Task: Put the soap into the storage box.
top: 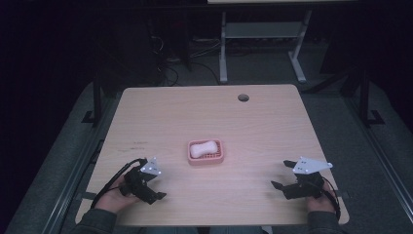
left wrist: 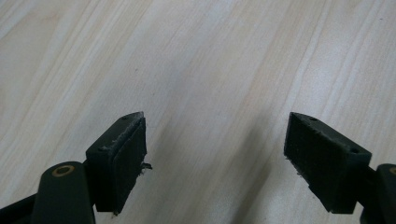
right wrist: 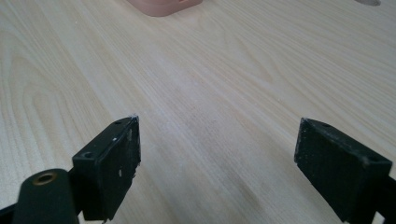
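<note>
The pale wooden counter [top: 253, 122] has a round hole [top: 243, 97] near its far edge. Behind it, a white-legged desk [top: 263, 29] stands over tangled cables [top: 168, 73] on the floor.

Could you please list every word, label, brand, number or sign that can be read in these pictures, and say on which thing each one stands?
None can be read.
The pink soap dish and the white soap in it bear no print.
The faint dark marks on the table left of the dish are too small to tell whether they are writing.
The left gripper and right gripper show no label.
</note>
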A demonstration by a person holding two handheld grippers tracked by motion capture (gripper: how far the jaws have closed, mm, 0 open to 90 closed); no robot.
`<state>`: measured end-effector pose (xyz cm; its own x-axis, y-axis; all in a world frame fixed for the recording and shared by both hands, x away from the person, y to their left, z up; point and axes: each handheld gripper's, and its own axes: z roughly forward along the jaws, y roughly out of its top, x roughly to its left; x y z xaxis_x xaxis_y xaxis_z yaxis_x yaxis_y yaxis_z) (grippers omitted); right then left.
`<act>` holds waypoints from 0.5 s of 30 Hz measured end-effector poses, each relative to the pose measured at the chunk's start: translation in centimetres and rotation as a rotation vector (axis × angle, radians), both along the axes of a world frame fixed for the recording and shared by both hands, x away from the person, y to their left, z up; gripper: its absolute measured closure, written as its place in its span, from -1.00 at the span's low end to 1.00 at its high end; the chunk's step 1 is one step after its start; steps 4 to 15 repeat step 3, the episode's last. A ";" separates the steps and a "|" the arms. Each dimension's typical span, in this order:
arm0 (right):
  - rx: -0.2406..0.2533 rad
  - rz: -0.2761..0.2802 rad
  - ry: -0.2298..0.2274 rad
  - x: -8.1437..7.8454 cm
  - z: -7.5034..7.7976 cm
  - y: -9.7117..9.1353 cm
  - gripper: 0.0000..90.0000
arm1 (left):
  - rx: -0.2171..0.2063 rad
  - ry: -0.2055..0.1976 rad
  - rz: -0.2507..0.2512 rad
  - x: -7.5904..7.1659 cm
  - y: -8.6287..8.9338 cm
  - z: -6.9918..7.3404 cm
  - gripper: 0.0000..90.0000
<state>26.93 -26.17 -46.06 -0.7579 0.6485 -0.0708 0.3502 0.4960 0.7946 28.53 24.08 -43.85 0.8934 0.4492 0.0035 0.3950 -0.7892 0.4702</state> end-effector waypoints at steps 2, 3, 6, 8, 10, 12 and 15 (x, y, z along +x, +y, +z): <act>0.001 0.002 0.000 0.0 0.0 0.0 -0.69 | -0.003 -0.005 -0.003 0.0 0.1 0.1 -0.54; 0.001 0.005 -0.002 0.1 0.0 0.1 -0.69 | -0.003 -0.005 -0.003 0.0 0.1 0.1 -0.54; 0.001 0.005 -0.002 0.1 0.0 0.1 -0.69 | -0.003 -0.005 -0.003 0.0 0.1 0.1 -0.54; 0.001 0.005 -0.002 0.1 0.0 0.1 -0.69 | -0.003 -0.005 -0.003 0.0 0.1 0.1 -0.54; 0.001 0.005 -0.002 0.1 0.0 0.1 -0.69 | -0.003 -0.005 -0.003 0.0 0.1 0.1 -0.54; 0.001 0.005 -0.002 0.1 0.0 0.1 -0.69 | -0.003 -0.005 -0.003 0.0 0.1 0.1 -0.54; 0.001 0.005 -0.002 0.1 0.0 0.1 -0.69 | -0.003 -0.005 -0.003 0.0 0.1 0.1 -0.54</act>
